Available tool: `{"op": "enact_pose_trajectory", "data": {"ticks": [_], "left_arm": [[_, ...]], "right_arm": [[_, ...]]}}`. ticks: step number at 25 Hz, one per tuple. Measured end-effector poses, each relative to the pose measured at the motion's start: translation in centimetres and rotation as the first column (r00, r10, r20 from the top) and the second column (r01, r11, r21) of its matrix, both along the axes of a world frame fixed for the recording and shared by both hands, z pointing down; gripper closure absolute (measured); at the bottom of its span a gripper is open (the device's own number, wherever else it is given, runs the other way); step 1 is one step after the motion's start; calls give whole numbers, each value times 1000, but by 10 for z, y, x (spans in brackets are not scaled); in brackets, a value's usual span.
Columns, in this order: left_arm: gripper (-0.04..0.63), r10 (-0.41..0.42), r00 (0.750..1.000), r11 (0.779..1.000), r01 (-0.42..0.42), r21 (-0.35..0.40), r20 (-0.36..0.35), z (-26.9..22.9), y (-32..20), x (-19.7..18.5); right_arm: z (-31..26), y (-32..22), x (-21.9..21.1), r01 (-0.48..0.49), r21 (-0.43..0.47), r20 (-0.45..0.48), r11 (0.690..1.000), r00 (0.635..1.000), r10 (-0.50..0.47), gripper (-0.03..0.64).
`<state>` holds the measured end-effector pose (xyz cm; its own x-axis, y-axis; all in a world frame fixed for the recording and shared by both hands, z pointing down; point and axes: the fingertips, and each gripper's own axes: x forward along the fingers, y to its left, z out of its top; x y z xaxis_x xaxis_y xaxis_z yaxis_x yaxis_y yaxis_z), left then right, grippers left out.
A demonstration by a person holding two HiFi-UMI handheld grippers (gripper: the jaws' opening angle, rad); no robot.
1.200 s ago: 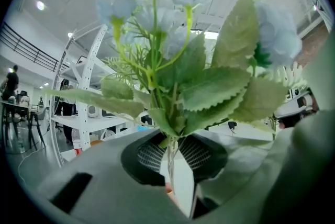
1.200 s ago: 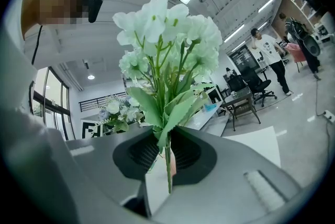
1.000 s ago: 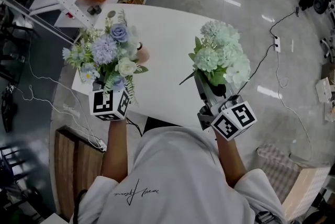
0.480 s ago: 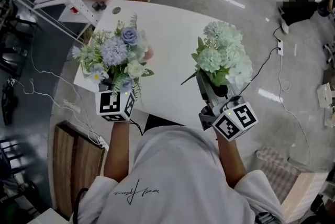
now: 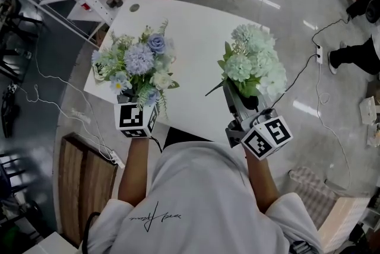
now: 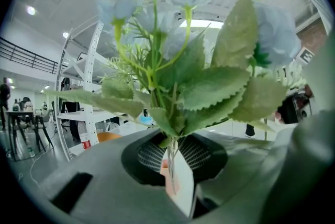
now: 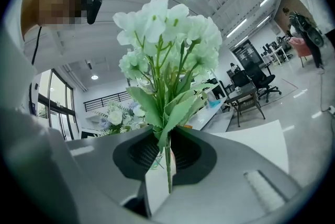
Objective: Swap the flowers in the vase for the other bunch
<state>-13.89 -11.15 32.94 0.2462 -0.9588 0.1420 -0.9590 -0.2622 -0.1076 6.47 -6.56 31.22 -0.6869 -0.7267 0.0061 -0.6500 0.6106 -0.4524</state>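
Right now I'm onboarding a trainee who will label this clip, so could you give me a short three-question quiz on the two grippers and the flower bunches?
1. True or false: the left gripper is empty.
2. What does the right gripper hold? A) red roses B) the pale green bunch C) yellow tulips
3. Fill in: in the head view, the blue and white bunch shows to the ___ of the pale green bunch.

Key: 1 false, its jaws are shut on the stems of the blue and white bunch; 2 B; 3 left.
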Motion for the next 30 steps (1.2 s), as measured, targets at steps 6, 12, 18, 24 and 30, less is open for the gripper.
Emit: {"op": "enact_pose_trajectory", "data": {"ticks": [6, 12, 18, 24, 30], "left_arm": [[531, -11, 1000, 1000, 11, -26, -4, 10, 4, 3], [535, -10, 1000, 999, 10, -50, 11, 16, 7, 9], [537, 5, 1000, 998, -3, -70, 21, 22, 10, 17], [541, -1, 1000, 995, 5, -100, 31, 25, 13, 19], [549, -5, 999, 991, 11, -130, 45, 30, 15, 19]], "right_arm": [[2, 0, 4, 7, -8, -1, 1000, 1000, -7, 557], [4, 0, 5, 16, -20, 1, 1000, 1000, -16, 557], [7, 0, 5, 21, -24, 11, 999, 1000, -20, 557], [8, 0, 5, 29, -34, 21, 999, 999, -28, 557], [8, 1, 4, 33, -35, 30, 999, 999, -32, 558]]}}
